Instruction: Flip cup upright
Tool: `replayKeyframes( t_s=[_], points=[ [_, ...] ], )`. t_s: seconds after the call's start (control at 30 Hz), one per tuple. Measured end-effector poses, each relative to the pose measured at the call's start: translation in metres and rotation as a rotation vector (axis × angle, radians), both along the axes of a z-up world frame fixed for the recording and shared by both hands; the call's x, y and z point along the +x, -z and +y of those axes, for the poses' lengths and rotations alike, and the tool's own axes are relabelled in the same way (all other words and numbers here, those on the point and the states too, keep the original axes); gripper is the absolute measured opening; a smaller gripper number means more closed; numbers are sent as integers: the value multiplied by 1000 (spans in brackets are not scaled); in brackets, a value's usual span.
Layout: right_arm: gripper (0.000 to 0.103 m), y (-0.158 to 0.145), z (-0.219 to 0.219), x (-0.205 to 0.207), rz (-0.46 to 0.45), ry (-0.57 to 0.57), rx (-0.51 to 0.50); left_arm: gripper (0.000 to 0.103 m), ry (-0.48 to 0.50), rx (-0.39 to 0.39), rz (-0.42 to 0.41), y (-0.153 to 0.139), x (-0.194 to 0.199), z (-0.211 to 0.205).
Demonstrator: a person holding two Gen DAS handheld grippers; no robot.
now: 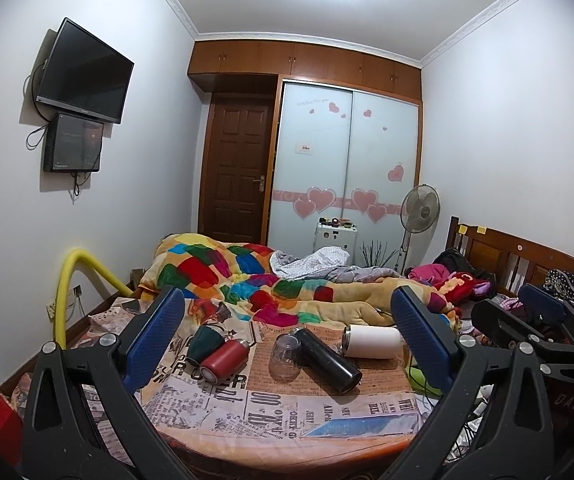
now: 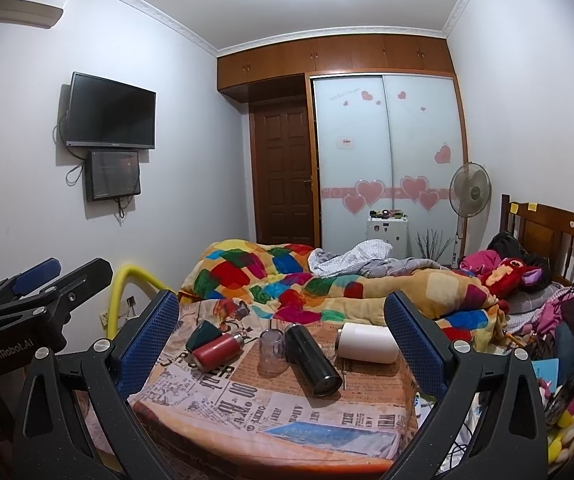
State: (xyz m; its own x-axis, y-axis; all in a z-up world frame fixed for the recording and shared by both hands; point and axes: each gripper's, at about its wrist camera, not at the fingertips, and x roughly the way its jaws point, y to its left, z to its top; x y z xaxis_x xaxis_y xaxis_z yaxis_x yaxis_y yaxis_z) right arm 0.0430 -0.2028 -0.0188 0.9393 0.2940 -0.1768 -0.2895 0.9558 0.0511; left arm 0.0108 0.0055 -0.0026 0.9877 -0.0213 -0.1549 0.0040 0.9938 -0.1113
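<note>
Several cups and bottles lie on their sides on the newspaper-print sheet (image 1: pixel 247 404): a dark green cup (image 1: pixel 203 342), a red bottle (image 1: pixel 225 360), a clear glass cup (image 1: pixel 285 354), a black flask (image 1: pixel 327 362) and a white cup (image 1: pixel 373 342). They also show in the right wrist view: green cup (image 2: pixel 203 334), red bottle (image 2: pixel 217 351), clear glass (image 2: pixel 271 350), black flask (image 2: pixel 313 360), white cup (image 2: pixel 369 342). My left gripper (image 1: pixel 287 340) is open and empty, back from the cups. My right gripper (image 2: pixel 283 338) is open and empty, also back from them.
A colourful quilt (image 1: pixel 247 276) is heaped behind the cups. A wooden headboard (image 1: pixel 527 256) and clothes are at the right. A yellow tube (image 1: pixel 67 280) stands at the left. The other gripper shows at the right edge (image 1: pixel 535 320) and the left edge (image 2: pixel 39 296).
</note>
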Motion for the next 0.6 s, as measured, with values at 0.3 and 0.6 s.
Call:
replayKeyframes(
  t_s=[0.3,0.6],
  points=[
    [102,1,-3,0,-6,0,1,103,5,2,0,-2,3,-2],
    [102,2,-6,-1,-10,6,0,103,14,7,-7,-1,4,-7]
  ],
)
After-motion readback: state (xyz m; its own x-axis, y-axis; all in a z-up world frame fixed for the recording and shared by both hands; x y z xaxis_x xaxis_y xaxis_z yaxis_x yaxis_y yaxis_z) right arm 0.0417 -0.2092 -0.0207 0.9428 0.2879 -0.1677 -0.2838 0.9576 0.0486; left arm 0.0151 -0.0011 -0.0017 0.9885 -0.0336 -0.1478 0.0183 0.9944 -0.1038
